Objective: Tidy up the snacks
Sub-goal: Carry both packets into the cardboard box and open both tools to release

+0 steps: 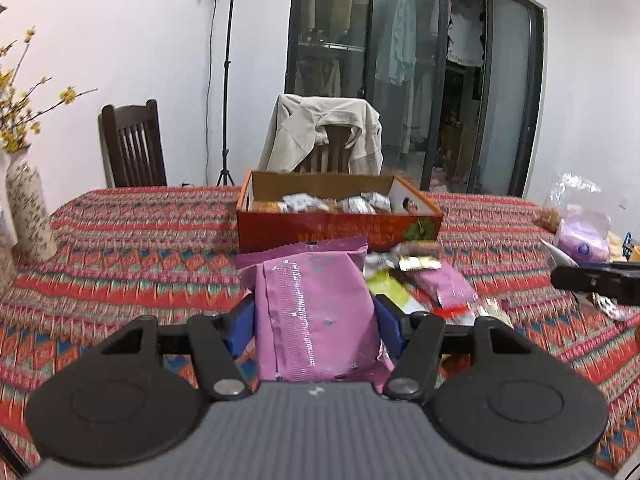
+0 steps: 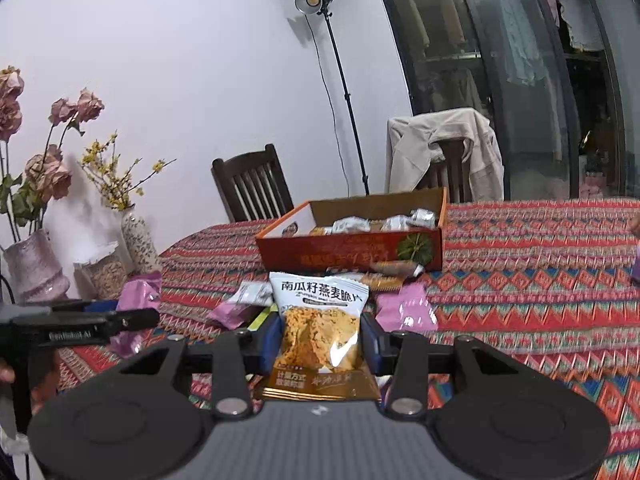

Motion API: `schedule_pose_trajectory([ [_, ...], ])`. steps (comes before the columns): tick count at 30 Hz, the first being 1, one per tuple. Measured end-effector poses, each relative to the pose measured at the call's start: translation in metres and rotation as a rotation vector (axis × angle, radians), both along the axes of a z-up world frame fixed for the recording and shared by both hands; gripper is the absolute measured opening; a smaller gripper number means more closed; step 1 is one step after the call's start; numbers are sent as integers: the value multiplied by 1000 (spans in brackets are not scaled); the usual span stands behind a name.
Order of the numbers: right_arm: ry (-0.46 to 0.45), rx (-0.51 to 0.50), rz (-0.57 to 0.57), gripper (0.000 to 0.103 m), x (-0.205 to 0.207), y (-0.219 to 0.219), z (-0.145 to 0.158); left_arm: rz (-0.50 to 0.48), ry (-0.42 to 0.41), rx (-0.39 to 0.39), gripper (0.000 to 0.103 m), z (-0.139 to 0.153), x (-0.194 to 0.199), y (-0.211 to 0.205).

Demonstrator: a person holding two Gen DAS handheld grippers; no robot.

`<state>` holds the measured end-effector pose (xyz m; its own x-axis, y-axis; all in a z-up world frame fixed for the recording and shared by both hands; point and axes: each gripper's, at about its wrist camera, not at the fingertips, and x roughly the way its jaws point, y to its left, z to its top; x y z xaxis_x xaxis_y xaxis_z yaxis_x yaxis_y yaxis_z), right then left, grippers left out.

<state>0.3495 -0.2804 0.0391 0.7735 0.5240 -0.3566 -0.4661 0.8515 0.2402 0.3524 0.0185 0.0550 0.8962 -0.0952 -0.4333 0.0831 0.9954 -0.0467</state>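
My left gripper (image 1: 315, 320) is shut on a pink snack packet (image 1: 316, 312), held above the patterned tablecloth. My right gripper (image 2: 320, 336) is shut on a white and orange oat crisp packet (image 2: 318, 328), also held above the table. An open orange cardboard box (image 1: 340, 228) with several wrapped snacks inside stands behind both; it also shows in the right wrist view (image 2: 352, 248). Loose packets (image 1: 424, 280) lie in front of the box, pink ones among them (image 2: 406, 312). The left gripper also shows in the right wrist view (image 2: 132, 318).
A vase of flowers (image 1: 28, 208) stands at the table's left edge, with more vases and a jar (image 2: 106, 272) there. A plastic bag (image 1: 582, 232) lies at the right. Two chairs (image 1: 134, 148) stand behind the table, one draped with a jacket (image 1: 324, 132).
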Motion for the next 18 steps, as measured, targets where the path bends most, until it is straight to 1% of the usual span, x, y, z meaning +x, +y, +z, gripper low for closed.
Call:
schedule_pose_trajectory([
  [5, -32, -23, -9, 42, 32, 3, 12, -16, -8, 21, 63, 14, 54, 12],
  [9, -45, -29, -7, 42, 68, 6, 21, -25, 27, 21, 63, 18, 111, 22],
  [14, -29, -26, 2, 42, 132, 13, 29, -35, 76, -22, 63, 16, 190, 36],
  [18, -11, -72, -7, 42, 188, 26, 30, -29, 89, 2, 63, 12, 247, 34],
])
